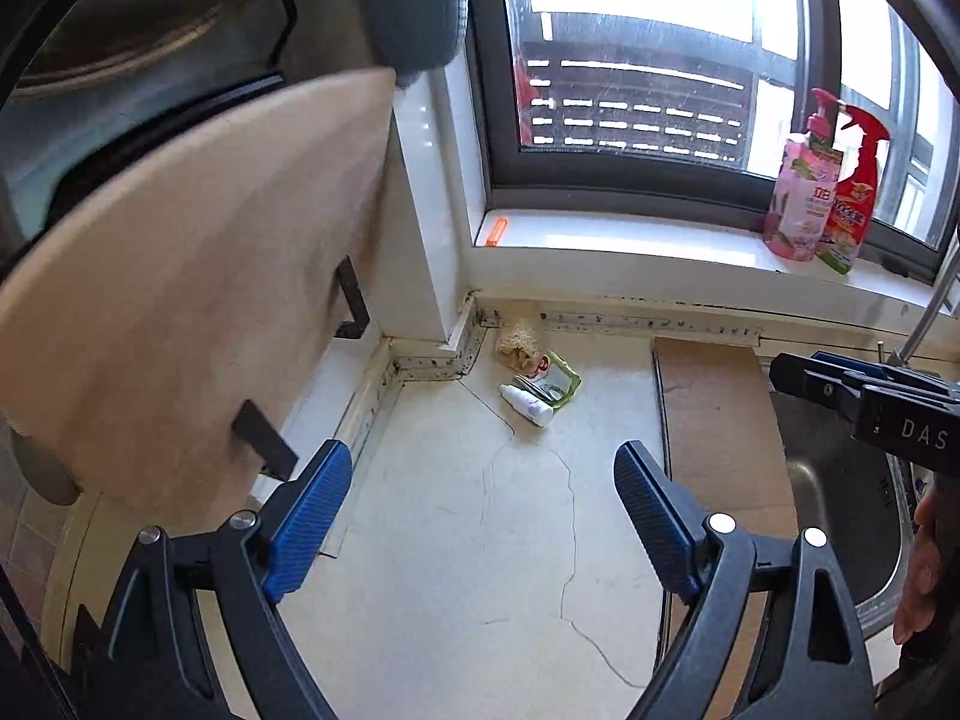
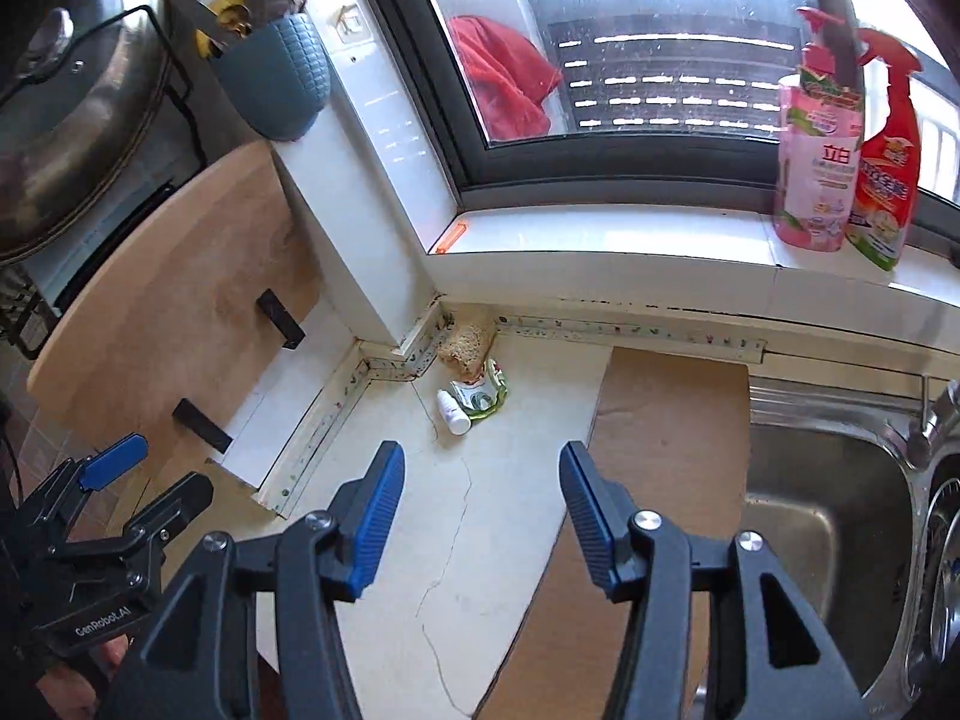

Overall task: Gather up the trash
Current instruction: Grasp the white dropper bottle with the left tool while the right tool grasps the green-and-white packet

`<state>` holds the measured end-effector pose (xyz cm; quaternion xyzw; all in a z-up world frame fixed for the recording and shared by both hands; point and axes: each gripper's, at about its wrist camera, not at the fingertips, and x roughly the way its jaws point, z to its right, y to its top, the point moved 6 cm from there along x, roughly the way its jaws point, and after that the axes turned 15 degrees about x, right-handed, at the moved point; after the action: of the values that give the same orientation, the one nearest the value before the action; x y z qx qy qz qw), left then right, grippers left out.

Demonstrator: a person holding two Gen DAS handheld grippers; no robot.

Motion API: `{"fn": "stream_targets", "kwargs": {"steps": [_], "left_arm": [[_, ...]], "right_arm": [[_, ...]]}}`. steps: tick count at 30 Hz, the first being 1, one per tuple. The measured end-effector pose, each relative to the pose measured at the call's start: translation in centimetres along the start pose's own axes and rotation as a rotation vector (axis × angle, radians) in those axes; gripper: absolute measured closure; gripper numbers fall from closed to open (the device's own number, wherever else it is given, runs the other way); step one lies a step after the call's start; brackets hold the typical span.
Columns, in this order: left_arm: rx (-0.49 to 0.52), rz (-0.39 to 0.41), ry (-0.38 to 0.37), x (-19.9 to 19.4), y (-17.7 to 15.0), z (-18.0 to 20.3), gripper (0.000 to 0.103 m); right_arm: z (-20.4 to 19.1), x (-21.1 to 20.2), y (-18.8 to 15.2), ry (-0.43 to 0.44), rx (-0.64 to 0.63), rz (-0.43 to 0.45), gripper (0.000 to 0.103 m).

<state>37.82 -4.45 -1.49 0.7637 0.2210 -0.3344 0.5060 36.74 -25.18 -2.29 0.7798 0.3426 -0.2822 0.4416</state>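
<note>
A small pile of trash lies in the far corner of the white counter: a small white bottle (image 1: 527,405) on its side, a green wrapper (image 1: 555,381) behind it, and a tan loofah sponge (image 1: 516,343) against the wall. The same bottle (image 2: 453,411), wrapper (image 2: 487,393) and sponge (image 2: 465,342) show in the right wrist view. My left gripper (image 1: 483,480) is open and empty, well short of the pile. My right gripper (image 2: 480,483) is open and empty, also short of it. The left gripper (image 2: 144,474) shows at the lower left of the right wrist view.
A wooden cutting board (image 1: 180,300) leans on the left wall. A cardboard sheet (image 2: 660,450) lies beside the steel sink (image 2: 828,540) at right. Two detergent bottles (image 2: 822,150) stand on the windowsill. A grey utensil holder (image 2: 276,78) hangs at upper left, next to a steel pot lid (image 2: 66,120).
</note>
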Motion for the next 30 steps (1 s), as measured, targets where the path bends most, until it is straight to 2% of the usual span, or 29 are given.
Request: {"fn": "stream_targets", "kwargs": {"steps": [5, 11, 16, 20, 22, 24, 27, 30], "left_arm": [[-0.021, -0.083, -0.023, 8.9, 1.7, 0.7, 0.015], [-0.034, -0.174, -0.029, 17.5, 1.8, 1.0, 0.015], [-0.065, -0.231, -0.047, 22.2, 1.1, 0.9, 0.015], [-0.094, -0.266, -0.055, 24.2, 0.4, 0.6, 0.015], [-0.106, -0.275, -0.058, 24.9, 0.1, 0.4, 0.015], [-0.118, -0.285, -0.06, 25.2, 0.0, 0.2, 0.015], [-0.148, -0.301, -0.076, 25.9, -0.4, 0.1, 0.015], [-0.166, -0.309, -0.087, 26.3, -0.5, 0.3, 0.015]], "right_arm": [[1.0, 8.3, 2.3, 0.005, -0.011, -0.093, 0.049], [2.2, 18.0, 3.2, 0.016, 0.016, -0.209, 0.049], [2.9, 24.2, 2.8, 0.031, 0.043, -0.306, 0.049], [2.9, 27.3, 2.5, 0.035, 0.05, -0.346, 0.05], [2.8, 28.3, 2.3, 0.035, 0.044, -0.352, 0.056], [2.7, 29.1, 1.8, 0.044, 0.041, -0.374, 0.072], [2.5, 29.8, 1.5, 0.049, 0.024, -0.389, 0.09], [2.7, 29.3, 1.7, 0.064, 0.037, -0.375, 0.095]]}}
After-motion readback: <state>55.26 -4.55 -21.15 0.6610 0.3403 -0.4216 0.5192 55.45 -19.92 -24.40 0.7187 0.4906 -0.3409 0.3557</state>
